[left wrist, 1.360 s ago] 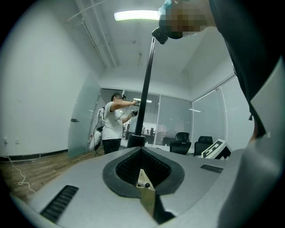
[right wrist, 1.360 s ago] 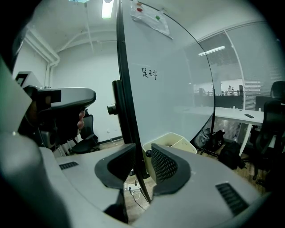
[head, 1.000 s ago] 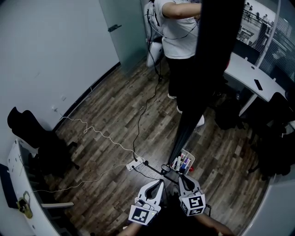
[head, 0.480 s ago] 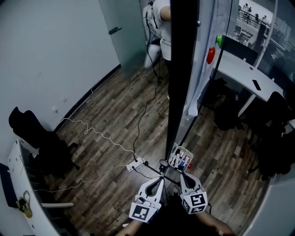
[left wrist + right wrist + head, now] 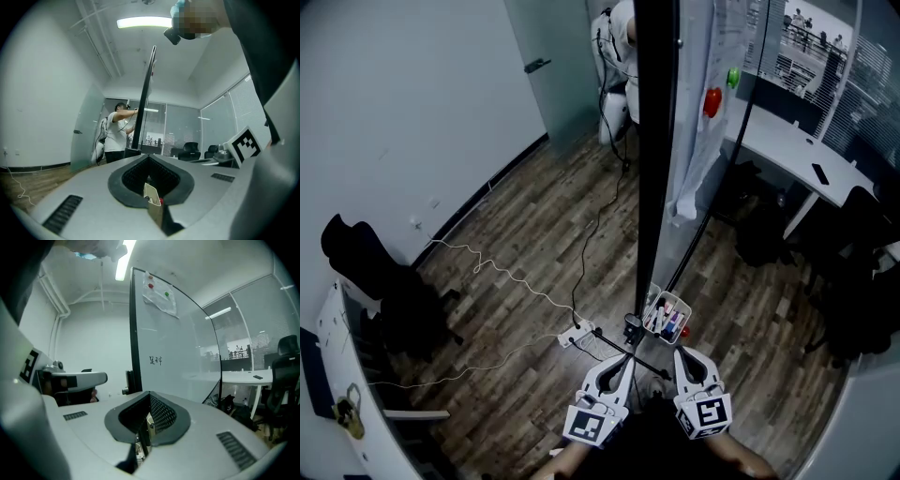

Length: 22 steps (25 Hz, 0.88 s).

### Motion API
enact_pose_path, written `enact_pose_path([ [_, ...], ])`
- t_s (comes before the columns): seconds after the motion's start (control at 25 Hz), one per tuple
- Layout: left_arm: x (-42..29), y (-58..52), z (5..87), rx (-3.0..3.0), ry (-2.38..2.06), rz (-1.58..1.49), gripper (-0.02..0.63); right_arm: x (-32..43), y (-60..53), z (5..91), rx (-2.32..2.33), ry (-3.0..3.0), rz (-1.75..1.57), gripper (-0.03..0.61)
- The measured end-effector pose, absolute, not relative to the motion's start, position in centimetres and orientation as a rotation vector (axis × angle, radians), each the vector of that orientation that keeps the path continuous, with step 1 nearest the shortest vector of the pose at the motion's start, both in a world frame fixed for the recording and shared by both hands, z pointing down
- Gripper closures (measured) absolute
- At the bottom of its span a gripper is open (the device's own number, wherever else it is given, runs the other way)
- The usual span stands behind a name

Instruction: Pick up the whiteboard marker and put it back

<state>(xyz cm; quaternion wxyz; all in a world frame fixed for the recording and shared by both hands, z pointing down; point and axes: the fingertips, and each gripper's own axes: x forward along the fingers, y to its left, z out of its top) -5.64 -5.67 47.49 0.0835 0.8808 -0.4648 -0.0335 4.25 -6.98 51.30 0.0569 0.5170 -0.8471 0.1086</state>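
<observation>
Two grippers: the left gripper (image 5: 625, 368) and right gripper (image 5: 680, 354) sit side by side at the bottom edge of the head view, both pointing towards the foot of the whiteboard (image 5: 654, 141).
Left jaws: the left gripper (image 5: 149, 157) has its jaws pressed together, with nothing between them.
Right jaws: the right gripper (image 5: 150, 393) is likewise closed tip to tip and empty.
Task item: several markers (image 5: 666, 322) stand in a small white basket (image 5: 673, 297) at the whiteboard's bottom edge, just ahead of the right gripper and apart from it. Which one is the task's cannot be told.
Whiteboard: seen edge-on from the head. Its face carries a red magnet (image 5: 712, 101), a green magnet (image 5: 733, 78) and a paper sheet (image 5: 694, 159) near the top edge, with handwriting (image 5: 157, 360) lower down.
Floor: wood planks (image 5: 534, 234). A white power strip (image 5: 575, 333) lies just left of the whiteboard's foot, with a white cord (image 5: 502, 272) running away to the left.
Person: a person (image 5: 614, 37) in a white top stands at the whiteboard's far end.
</observation>
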Motion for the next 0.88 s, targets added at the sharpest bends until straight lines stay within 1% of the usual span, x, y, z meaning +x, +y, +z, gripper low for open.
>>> enact_pose_path([
  [0.28,-5.8,-5.1,47.4,2.637,-1.387,-0.092,0.606,4.2,-5.4,48.4,1.556,-2.635,0.255,0.565],
  [0.88,-5.7,-5.4,47.8,2.633,-1.378,-0.094,0.606,4.0,-4.8,47.8,1.529,-2.693,0.211,0.565],
])
